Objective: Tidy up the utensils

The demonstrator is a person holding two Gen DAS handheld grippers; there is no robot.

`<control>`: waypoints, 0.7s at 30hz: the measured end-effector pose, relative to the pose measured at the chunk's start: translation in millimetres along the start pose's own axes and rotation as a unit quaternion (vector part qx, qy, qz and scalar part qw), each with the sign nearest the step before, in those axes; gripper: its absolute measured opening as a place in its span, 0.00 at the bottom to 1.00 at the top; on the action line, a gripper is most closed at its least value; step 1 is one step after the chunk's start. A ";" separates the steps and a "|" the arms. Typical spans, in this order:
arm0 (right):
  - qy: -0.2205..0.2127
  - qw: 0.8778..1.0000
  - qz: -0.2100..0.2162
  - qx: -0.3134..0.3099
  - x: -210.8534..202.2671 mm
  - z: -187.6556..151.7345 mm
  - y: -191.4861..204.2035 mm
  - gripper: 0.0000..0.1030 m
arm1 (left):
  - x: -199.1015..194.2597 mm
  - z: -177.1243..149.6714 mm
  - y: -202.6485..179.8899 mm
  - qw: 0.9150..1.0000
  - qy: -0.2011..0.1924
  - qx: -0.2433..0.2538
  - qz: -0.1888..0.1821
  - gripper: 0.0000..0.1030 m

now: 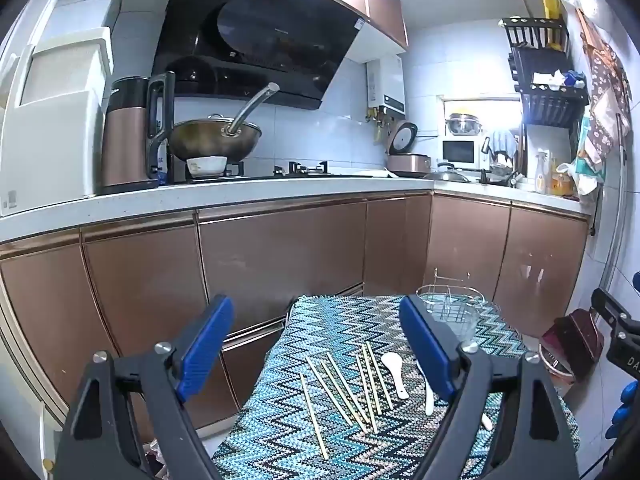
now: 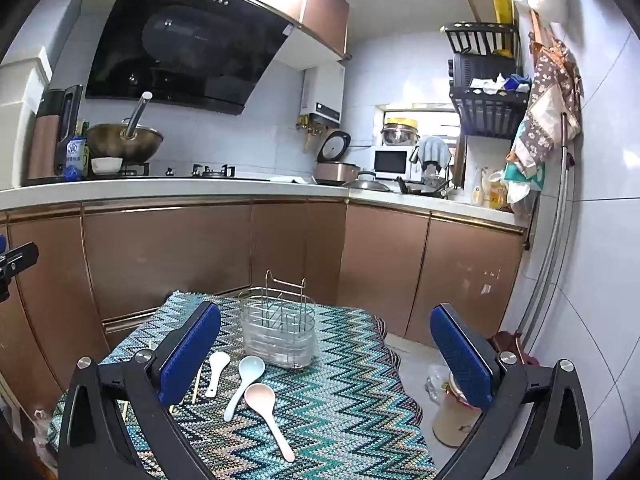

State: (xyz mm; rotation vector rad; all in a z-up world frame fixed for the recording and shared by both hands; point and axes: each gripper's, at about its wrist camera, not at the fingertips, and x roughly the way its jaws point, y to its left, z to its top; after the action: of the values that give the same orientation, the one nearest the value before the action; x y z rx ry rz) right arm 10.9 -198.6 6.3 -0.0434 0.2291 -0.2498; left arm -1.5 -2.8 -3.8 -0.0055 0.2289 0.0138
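Several wooden chopsticks (image 1: 344, 392) lie loose on the zigzag-patterned cloth (image 1: 280, 432) of a small table. Beside them are a small white spoon (image 2: 216, 372), a pale blue spoon (image 2: 245, 380) and a pink spoon (image 2: 266, 412). A wire utensil holder in a clear tub (image 2: 280, 328) stands upright at the cloth's far side. My left gripper (image 1: 318, 346) hovers open above the chopsticks, holding nothing. My right gripper (image 2: 326, 354) is open over the spoons, short of the holder. Its left finger hides most of the chopsticks (image 2: 196, 384).
Brown base cabinets (image 1: 280, 256) and a white counter (image 1: 240, 192) run behind the table. A jar (image 2: 452, 420) stands on the floor at the table's right, near a tiled wall (image 2: 600, 280). A dark red object (image 1: 572, 336) lies on the floor.
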 end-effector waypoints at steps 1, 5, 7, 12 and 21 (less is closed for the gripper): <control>0.001 1.000 0.003 -0.004 3.9 -0.5 0.8 1.00 | 0.7 1.6 3.5 1.000 0.000 -0.002 0.001 0.82; -0.001 1.000 0.002 -0.003 2.7 1.0 -1.3 1.00 | 0.9 1.5 5.8 1.000 0.000 -0.008 0.001 0.82; -0.001 1.000 0.002 -0.003 2.8 0.4 -0.5 1.00 | 1.3 1.6 5.5 1.000 0.000 -0.009 0.000 0.82; 0.001 1.000 0.008 -0.003 3.2 -1.9 0.9 1.00 | 2.1 1.7 6.1 1.000 0.003 -0.011 0.000 0.82; 0.003 1.000 0.009 -0.001 4.1 -2.3 -0.1 1.00 | 1.5 1.3 5.6 1.000 0.008 -0.012 -0.005 0.82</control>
State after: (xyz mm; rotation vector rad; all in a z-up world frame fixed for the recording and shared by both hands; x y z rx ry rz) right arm 14.2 -199.7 3.1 -0.0432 0.2365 -0.2317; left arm 0.1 2.8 -2.9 -0.0312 0.2446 0.0069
